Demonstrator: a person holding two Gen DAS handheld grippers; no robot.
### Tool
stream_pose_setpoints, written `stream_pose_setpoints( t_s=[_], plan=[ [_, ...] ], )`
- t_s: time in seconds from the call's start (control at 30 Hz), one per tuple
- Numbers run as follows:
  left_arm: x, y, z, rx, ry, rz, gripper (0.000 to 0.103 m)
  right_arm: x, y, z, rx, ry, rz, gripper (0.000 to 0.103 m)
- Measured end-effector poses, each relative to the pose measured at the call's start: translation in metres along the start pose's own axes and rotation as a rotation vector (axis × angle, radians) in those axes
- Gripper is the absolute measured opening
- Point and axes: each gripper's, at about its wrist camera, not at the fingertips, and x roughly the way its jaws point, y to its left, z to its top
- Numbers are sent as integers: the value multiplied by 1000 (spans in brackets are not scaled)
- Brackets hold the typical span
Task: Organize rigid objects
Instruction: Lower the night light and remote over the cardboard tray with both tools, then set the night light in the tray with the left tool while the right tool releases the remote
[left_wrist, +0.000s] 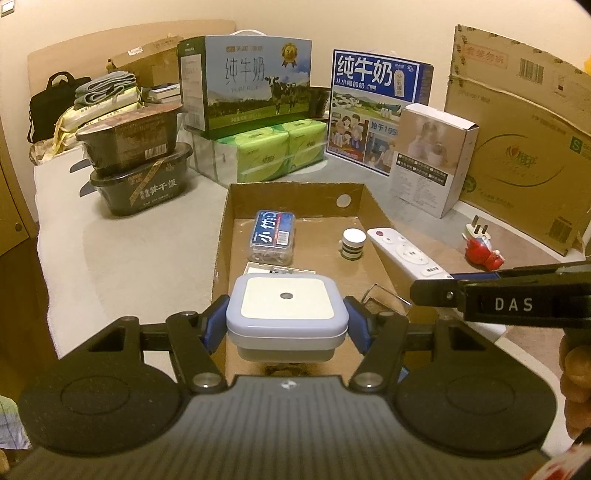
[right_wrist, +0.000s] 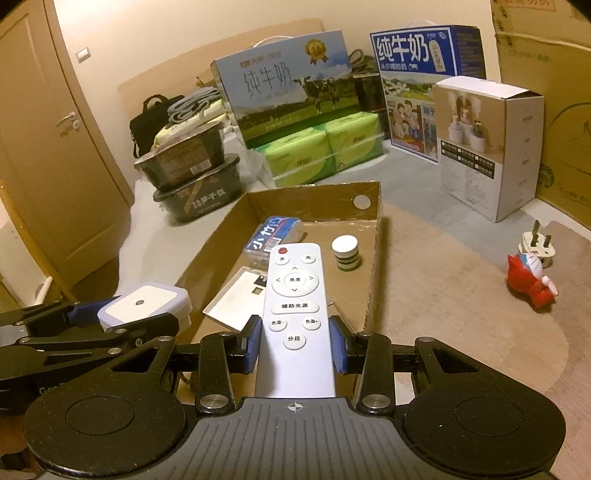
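Observation:
My left gripper (left_wrist: 286, 325) is shut on a square white night light (left_wrist: 287, 314) and holds it above the near end of an open cardboard box (left_wrist: 295, 195). My right gripper (right_wrist: 294, 341) is shut on a white remote control (right_wrist: 294, 306) over the box's (right_wrist: 373, 258) right wall. In the box lie a blue-labelled clear case (left_wrist: 272, 236), a small striped jar with a white lid (left_wrist: 352, 243) and a flat white card (right_wrist: 236, 299). The night light also shows in the right wrist view (right_wrist: 146, 304), and the remote in the left wrist view (left_wrist: 406, 254).
A red toy figure (right_wrist: 532, 284) and a white plug (right_wrist: 537, 249) lie on the mat right of the box. Two stacked black food tubs (left_wrist: 140, 166) stand left. Milk cartons (left_wrist: 255, 81), green tissue packs (left_wrist: 273, 151), a white carton (left_wrist: 432, 155) and a big cardboard box (left_wrist: 524, 140) stand behind.

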Motion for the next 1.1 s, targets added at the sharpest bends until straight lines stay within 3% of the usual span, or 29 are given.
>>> stream_pose_setpoints(
  t_s=[0.53, 0.7, 1.1],
  plan=[
    [40, 5, 10, 21, 24, -21, 62, 41, -16, 12, 70, 31, -13, 39],
    [53, 2, 12, 65, 22, 4, 65, 52, -21, 14, 83, 36, -14, 39],
    [43, 12, 8, 26, 10, 14, 66, 57, -18, 10, 106, 44, -1, 39]
  ],
)
